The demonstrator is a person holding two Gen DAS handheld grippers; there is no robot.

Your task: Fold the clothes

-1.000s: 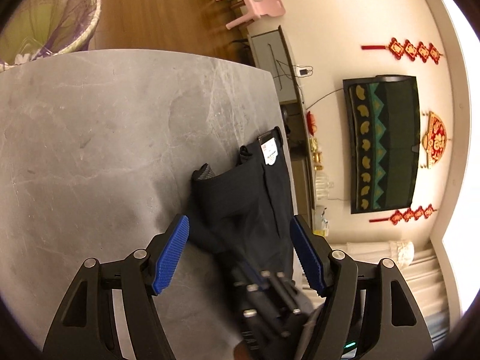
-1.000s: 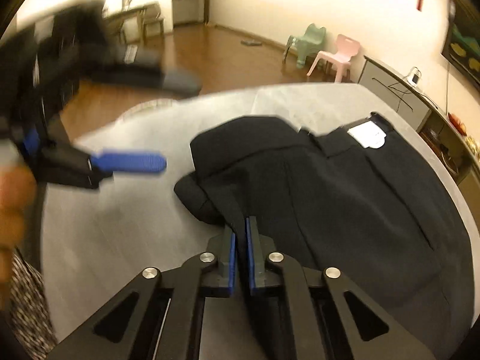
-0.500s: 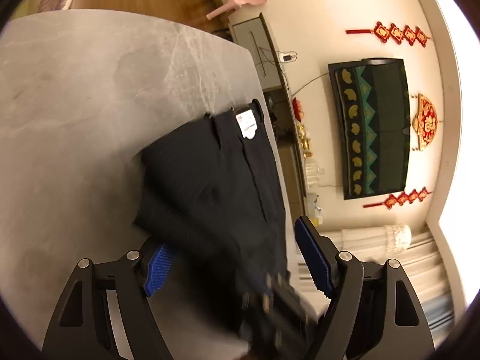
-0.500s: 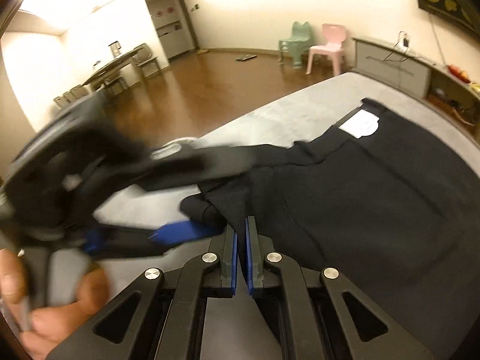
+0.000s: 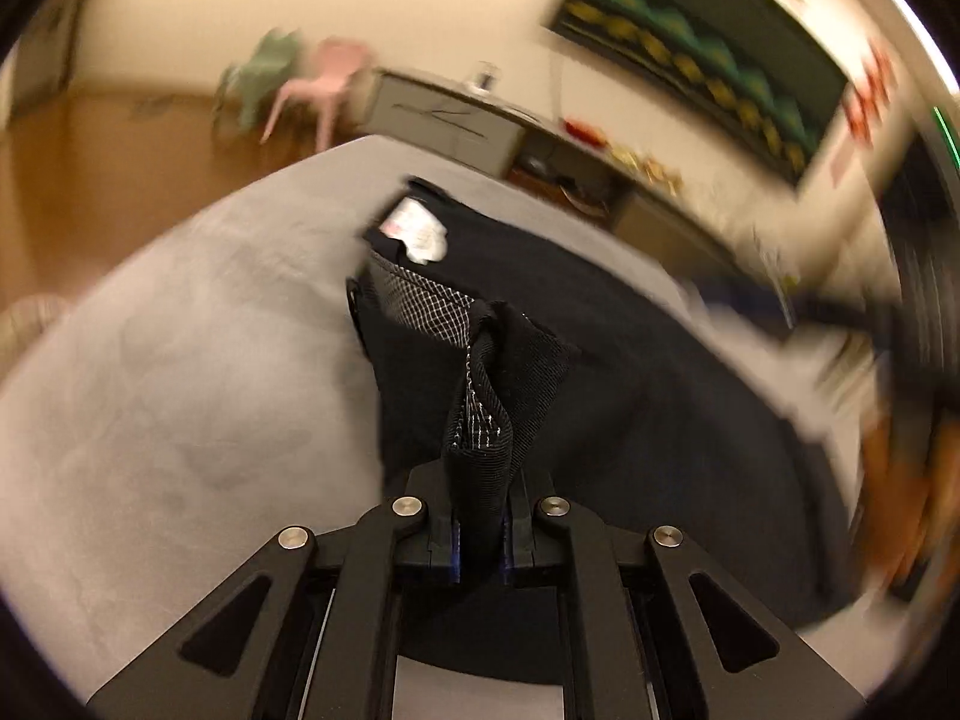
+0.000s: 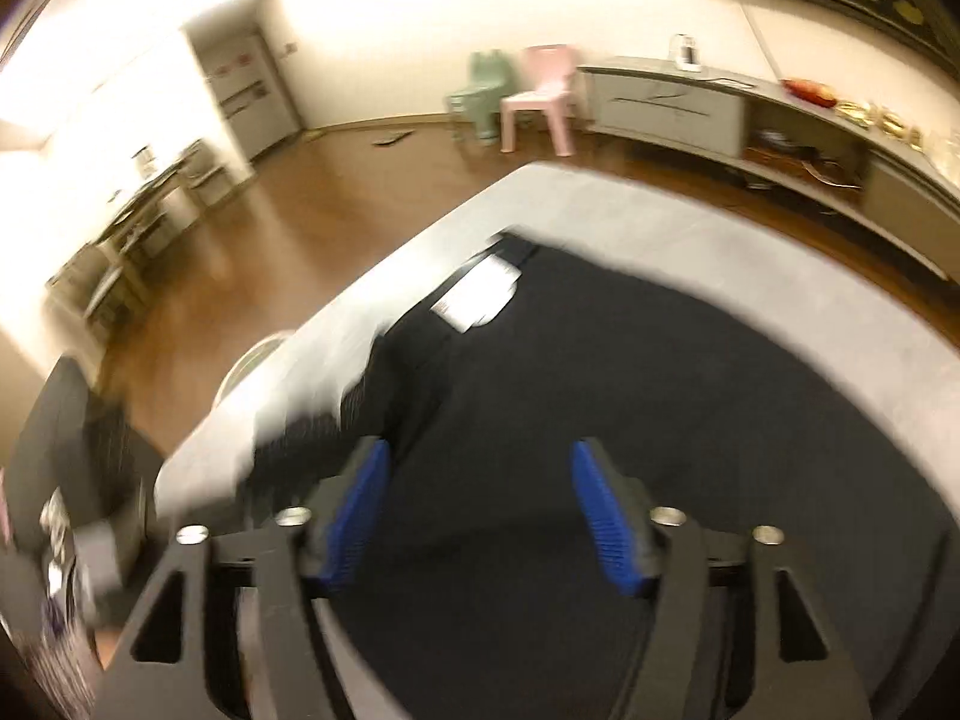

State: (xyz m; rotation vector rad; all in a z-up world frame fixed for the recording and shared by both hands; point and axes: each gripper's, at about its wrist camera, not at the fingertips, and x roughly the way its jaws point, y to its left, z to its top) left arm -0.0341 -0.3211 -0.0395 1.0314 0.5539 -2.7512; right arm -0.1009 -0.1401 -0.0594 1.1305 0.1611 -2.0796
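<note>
Across the grey table [image 5: 180, 372], black trousers [image 5: 630, 372] are lying spread out, their white label [image 5: 420, 234] sitting toward the far edge. The left hand-held gripper [image 5: 478, 546] has just been closing and is now pinching a raised fold of the trousers' fabric, likely to carry that edge over for a fold. The right hand-held gripper [image 6: 480, 510] has just been opening; its blue pads [image 6: 600, 516] are standing apart above the cloth with nothing clamped, apparently having handed that corner over. No basket or bin is showing clearly; a pale round shape beyond the table's left edge is too blurred to name.
</note>
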